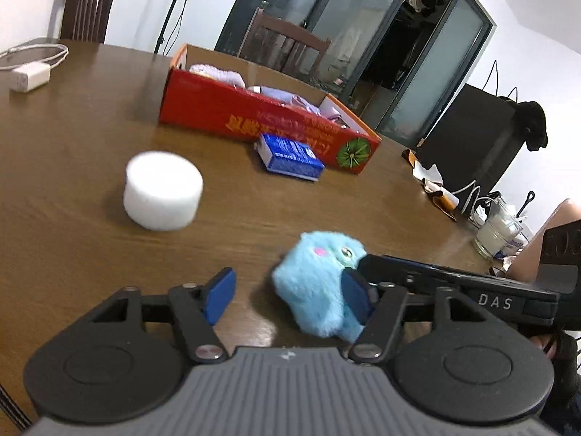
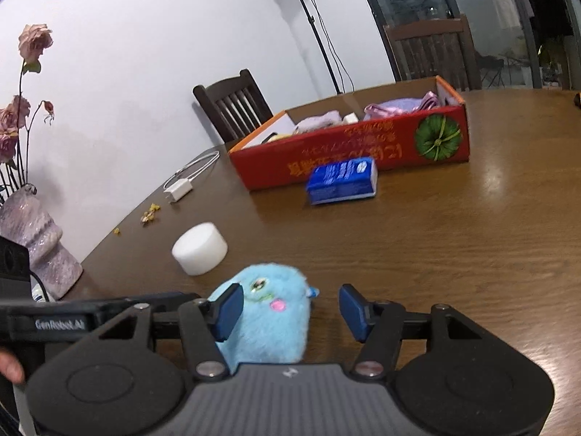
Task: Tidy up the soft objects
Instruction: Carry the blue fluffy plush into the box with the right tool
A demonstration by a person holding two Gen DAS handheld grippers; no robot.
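A fluffy light-blue plush toy lies on the brown wooden table, and it also shows in the right wrist view. My left gripper is open, with the plush against its right pad. My right gripper is open, with the plush between the pads, nearer the left one. A white foam cylinder stands to the left, also seen in the right wrist view. A blue tissue pack lies in front of a red cardboard box that holds pale purple cloths.
A white charger with cable lies at the far left. A glass jar and cables sit at the table's right edge. A purple vase with dried roses stands at the left edge. Chairs stand around the table.
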